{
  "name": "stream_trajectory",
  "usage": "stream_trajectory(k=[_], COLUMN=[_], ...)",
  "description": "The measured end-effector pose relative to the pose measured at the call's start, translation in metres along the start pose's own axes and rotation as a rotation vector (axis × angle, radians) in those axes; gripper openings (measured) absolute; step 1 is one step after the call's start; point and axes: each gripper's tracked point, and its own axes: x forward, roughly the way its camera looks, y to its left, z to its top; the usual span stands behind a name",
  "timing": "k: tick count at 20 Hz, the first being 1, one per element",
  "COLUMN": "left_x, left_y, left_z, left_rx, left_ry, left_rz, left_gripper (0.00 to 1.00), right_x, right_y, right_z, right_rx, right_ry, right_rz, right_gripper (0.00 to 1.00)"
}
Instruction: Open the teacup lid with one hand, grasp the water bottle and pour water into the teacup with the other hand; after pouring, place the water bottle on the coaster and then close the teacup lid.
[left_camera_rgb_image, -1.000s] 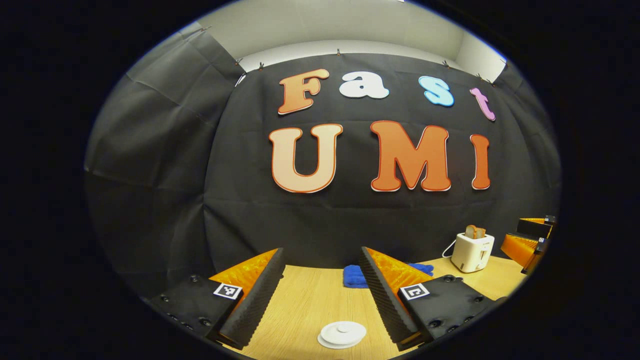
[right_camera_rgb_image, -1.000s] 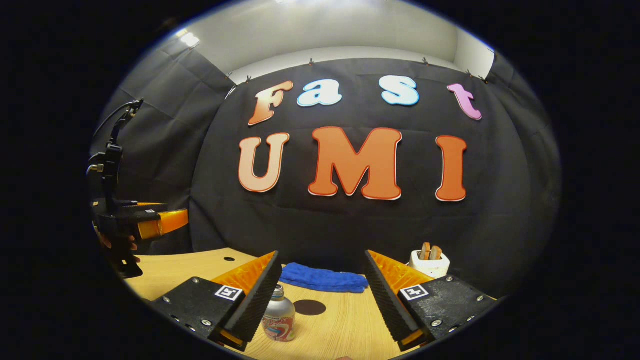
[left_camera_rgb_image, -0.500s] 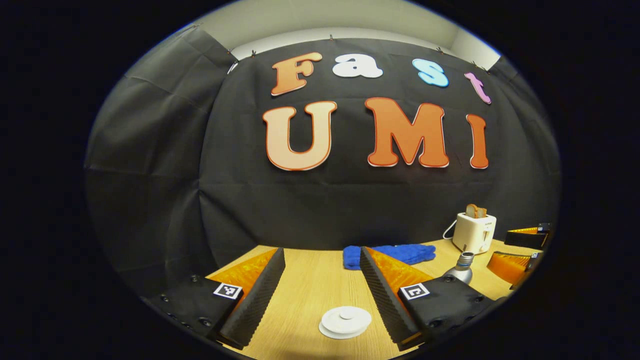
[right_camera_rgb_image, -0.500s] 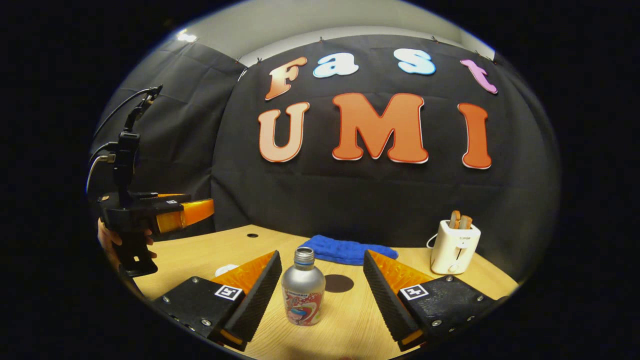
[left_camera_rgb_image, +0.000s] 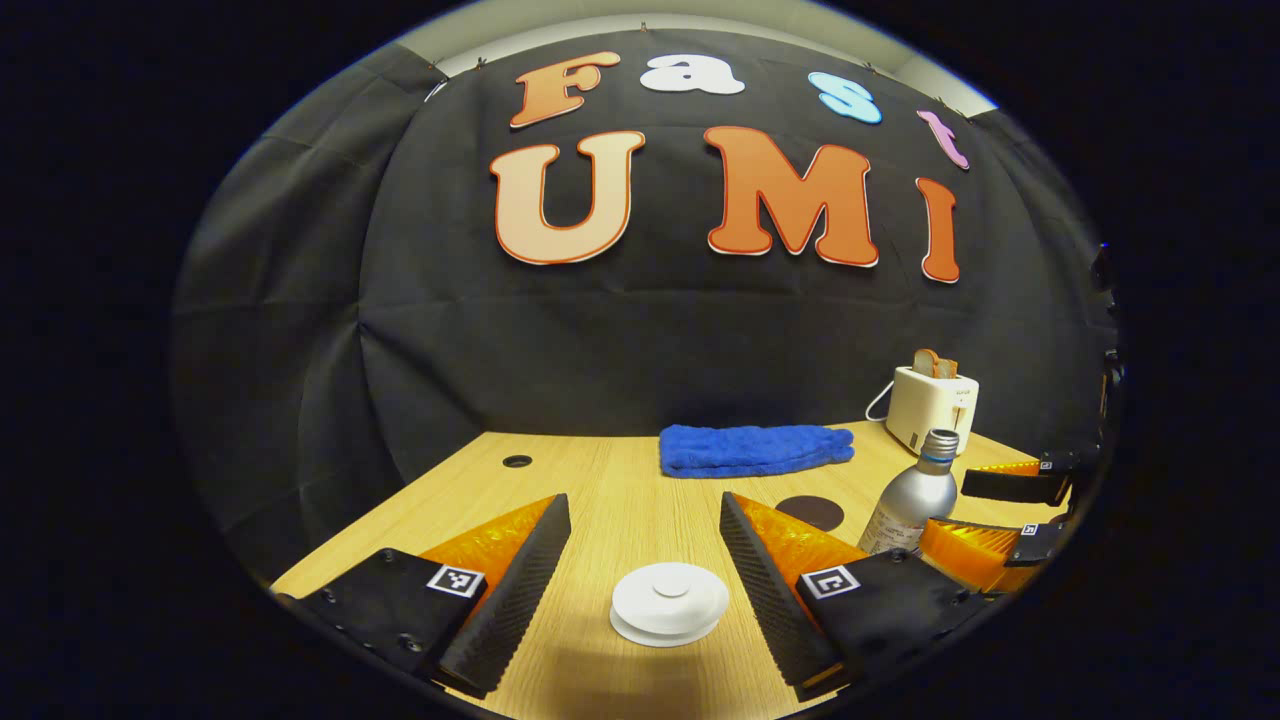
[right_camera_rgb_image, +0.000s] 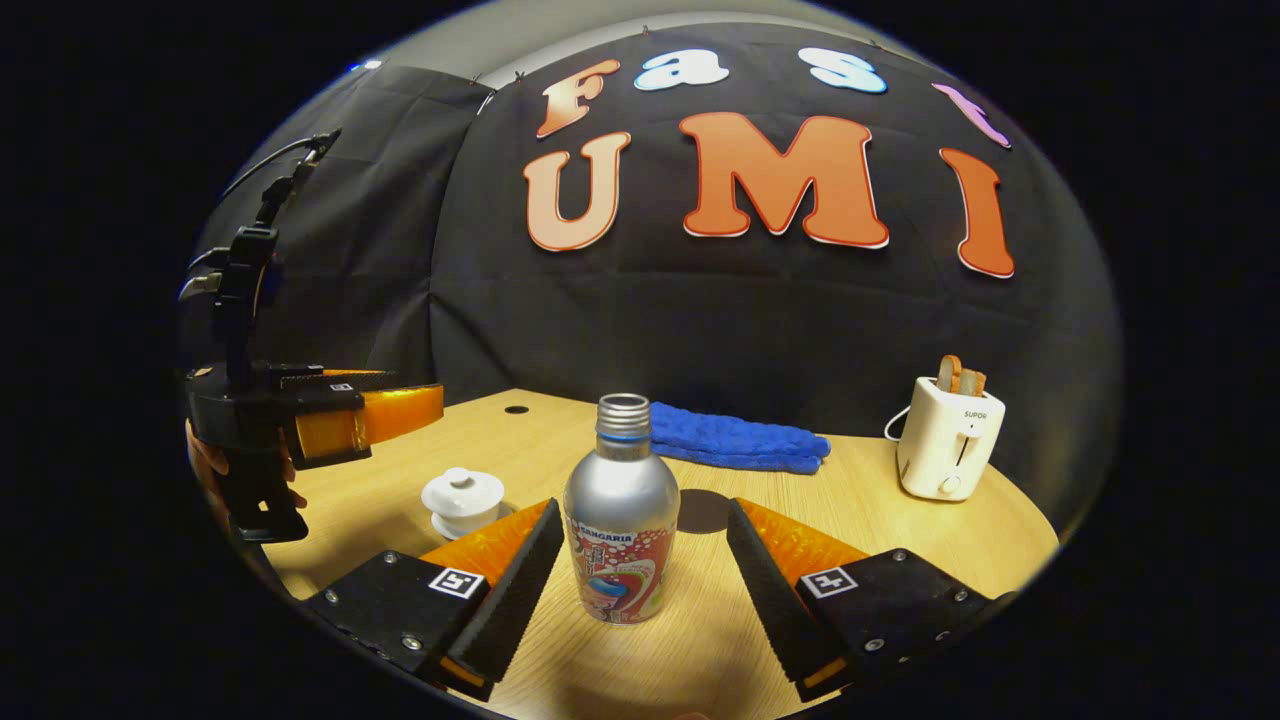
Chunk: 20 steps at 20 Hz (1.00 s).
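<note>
A white lidded teacup (left_camera_rgb_image: 670, 603) stands on the wooden table (left_camera_rgb_image: 600, 480), low between the fingers of my left gripper (left_camera_rgb_image: 644, 500), which is open above it without touching. The silver water bottle (right_camera_rgb_image: 622, 520), uncapped and upright, stands between the spread fingers of my open right gripper (right_camera_rgb_image: 643, 505); neither pad touches it. A dark round coaster (right_camera_rgb_image: 708, 510) lies just behind the bottle, partly hidden by it. In the left gripper view the bottle (left_camera_rgb_image: 920, 495) and coaster (left_camera_rgb_image: 810, 512) sit to the right. The right gripper view has the teacup (right_camera_rgb_image: 462, 500) at left under the left gripper (right_camera_rgb_image: 415, 408).
A folded blue towel (left_camera_rgb_image: 755, 448) lies at the table's back by the black wall. A white toaster (right_camera_rgb_image: 948, 435) with bread stands at the back right. A small hole (left_camera_rgb_image: 517, 461) marks the table's far left. A hand (right_camera_rgb_image: 205, 465) holds the left gripper.
Both grippers have come down and forward toward the table. The bottle now stands full height between the right fingers, and the teacup sits closer under the left gripper.
</note>
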Motion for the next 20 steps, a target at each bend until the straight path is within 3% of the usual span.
stream_trajectory(k=[12,13,15,20], left_x=[0.034,0.037,0.041,0.053], left_y=[-0.009,-0.009,-0.007,-0.013], left_z=[-0.066,-0.070,-0.078,-0.089], left_rx=[0.012,0.020,0.034,0.072], left_ry=[0.140,0.150,0.166,0.193], left_rz=[-0.048,-0.050,-0.044,-0.043], left_gripper=[1.00,0.93,0.94,0.79], right_x=[0.031,0.032,0.035,0.041], right_y=[0.004,0.006,0.004,0.003], right_z=[-0.029,-0.031,-0.035,-0.046], right_rx=[0.039,0.043,0.041,0.031], right_ry=[0.082,0.088,0.095,0.130], right_rz=[0.057,0.065,0.063,0.074], right_gripper=[0.99,0.99,0.95,0.95])
